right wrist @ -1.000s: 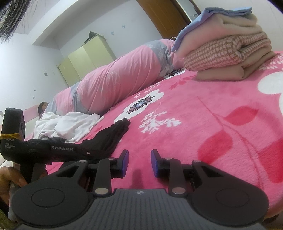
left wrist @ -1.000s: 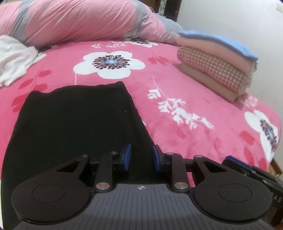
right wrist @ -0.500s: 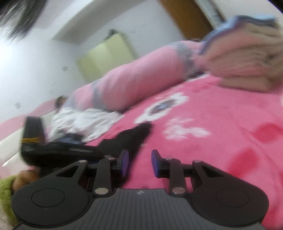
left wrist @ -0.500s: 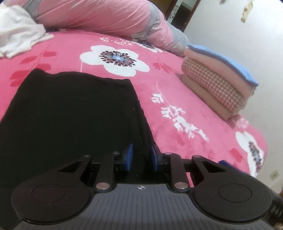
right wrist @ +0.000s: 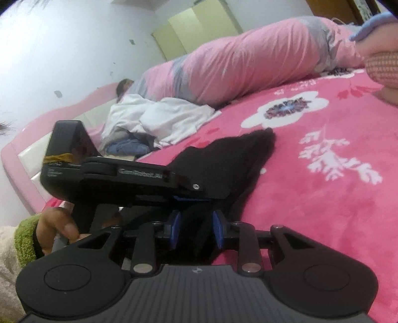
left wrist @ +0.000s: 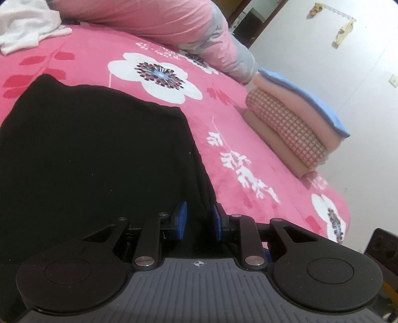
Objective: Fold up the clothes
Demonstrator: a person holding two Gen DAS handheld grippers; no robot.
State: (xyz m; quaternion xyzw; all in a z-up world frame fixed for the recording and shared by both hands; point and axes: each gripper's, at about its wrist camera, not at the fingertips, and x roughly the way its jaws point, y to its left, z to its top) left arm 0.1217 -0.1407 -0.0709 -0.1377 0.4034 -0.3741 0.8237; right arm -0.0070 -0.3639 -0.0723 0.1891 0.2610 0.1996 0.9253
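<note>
Pink floral bedspread (left wrist: 248,139) underneath all. Left gripper (left wrist: 197,222): blue pads a narrow gap apart, black garment (left wrist: 99,154) edge between them, grip unclear. Right gripper (right wrist: 196,229): same narrow gap, dark cloth between pads, grip unclear; left gripper's body crosses just ahead, hand (right wrist: 56,227) on it. Garment flat on bedspread. Folded stack (left wrist: 293,124) at far right. White clothes (right wrist: 159,119) beside pink bolster (right wrist: 248,62).

A black garment (left wrist: 94,149) is seen on a hot-pink blanket (left wrist: 248,139) printed with white flowers, white sprigs and red leaves. A pink and grey duvet (left wrist: 159,22) is rolled behind it. White clothes (right wrist: 159,119) are heaped over something blue. The stack (left wrist: 291,121) is made of peach, pink-and-white check and blue layers. Blue pads (left wrist: 181,220) are shown on black fingers. A green cuff (right wrist: 24,238) is visible.
</note>
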